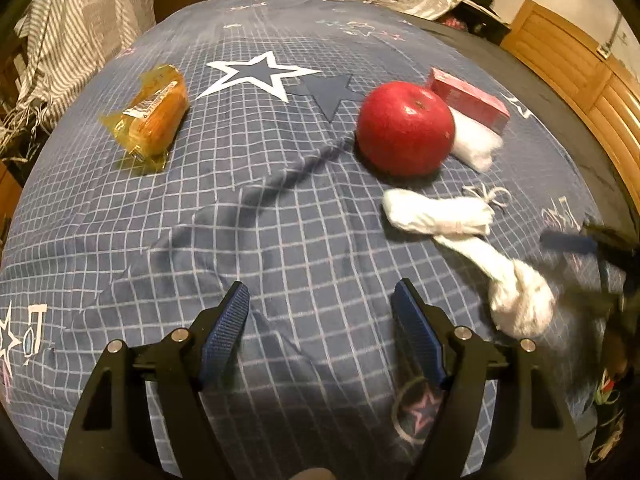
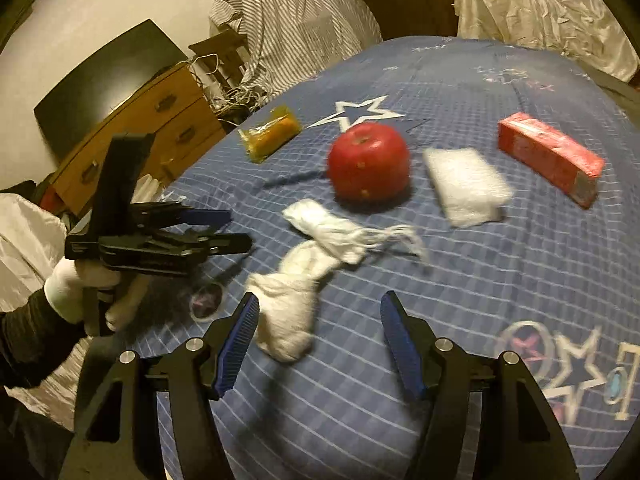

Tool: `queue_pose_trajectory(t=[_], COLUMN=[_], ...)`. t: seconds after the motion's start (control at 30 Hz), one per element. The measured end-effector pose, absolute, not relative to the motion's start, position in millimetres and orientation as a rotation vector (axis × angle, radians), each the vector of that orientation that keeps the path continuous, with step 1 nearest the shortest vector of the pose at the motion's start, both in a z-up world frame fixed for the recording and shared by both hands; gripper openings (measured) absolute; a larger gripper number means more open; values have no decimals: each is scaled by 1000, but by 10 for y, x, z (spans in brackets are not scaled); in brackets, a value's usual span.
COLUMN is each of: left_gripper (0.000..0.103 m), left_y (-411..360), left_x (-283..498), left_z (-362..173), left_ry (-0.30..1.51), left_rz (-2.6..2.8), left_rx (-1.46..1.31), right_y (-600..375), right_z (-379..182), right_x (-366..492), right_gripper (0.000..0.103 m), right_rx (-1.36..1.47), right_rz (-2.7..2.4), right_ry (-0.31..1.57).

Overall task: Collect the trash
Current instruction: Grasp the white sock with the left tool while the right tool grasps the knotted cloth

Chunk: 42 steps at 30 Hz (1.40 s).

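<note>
- Hovering over blue grid-pattern star bedspread [image 1: 280,208]: left gripper [image 1: 320,336], jaws wide, nothing between them.
- Right gripper [image 2: 316,338] also wide, nothing gripped; lower end of the knotted white cloth bundle [image 2: 304,276] sits just inside its left finger [image 2: 236,348].
- Same bundle lies at 3 o'clock from the left gripper, apart from it.
- Round red apple [image 1: 405,128] at 1 o'clock, beyond the bundle.
- White crinkled plastic packet [image 2: 466,186] just right of the apple.
- Red rectangular carton [image 2: 550,158] farther, at 2 o'clock.
- Yellow plastic-wrapped snack [image 1: 154,114] at 11 o'clock, well apart from the rest.
</note>
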<state>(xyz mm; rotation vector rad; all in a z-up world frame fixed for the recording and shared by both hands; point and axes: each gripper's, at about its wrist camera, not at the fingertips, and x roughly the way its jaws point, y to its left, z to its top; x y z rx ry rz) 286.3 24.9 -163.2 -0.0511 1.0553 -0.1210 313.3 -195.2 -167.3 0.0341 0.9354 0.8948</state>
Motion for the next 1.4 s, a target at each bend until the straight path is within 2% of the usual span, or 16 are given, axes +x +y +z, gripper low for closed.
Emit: queue_pose_trajectory(t=[0.17, 0.2, 0.23, 0.27, 0.37, 0.6, 0.73, 0.87, 1.13, 1.4], left_gripper=[72, 72, 72, 72, 72, 72, 77, 78, 78, 78], left_y=[206, 205, 204, 200, 171, 58, -59, -252, -538, -280], left_x=[2895, 2900, 2906, 2915, 2954, 3155, 3254, 3326, 2799, 2748], left_z=[-1647, -1644, -1644, -1646, -1647, -1550, -1488, -1615, -1619, -1359], left_ry=[1057, 1058, 1059, 1059, 1055, 983, 928, 961, 1062, 960], left_rz=[-119, -121, -124, -128, -147, -217, -272, -335, -686, -582], left_rx=[-26, -25, -24, -23, -14, -27, -26, 25, 92, 145], right_y=[-1522, -1498, -1494, -1529, -1742, -2351, -2518, -2598, -2807, -2953], right_z=[-1825, -1862, -1864, -1864, -1893, -1937, -1935, -1924, -1803, -1883], right_x=[3071, 3086, 3079, 3081, 3049, 2804, 2615, 2565, 2555, 2607], right_gripper=[66, 61, 48, 42, 39, 39, 46, 49, 50, 56], right_rx=[-11, -21, -20, -4, 33, 58, 69, 89, 108, 185], right_rz=[839, 798, 776, 764, 737, 712, 741, 742, 676, 675], right_ry=[958, 965, 964, 969, 988, 984, 966, 956, 912, 947])
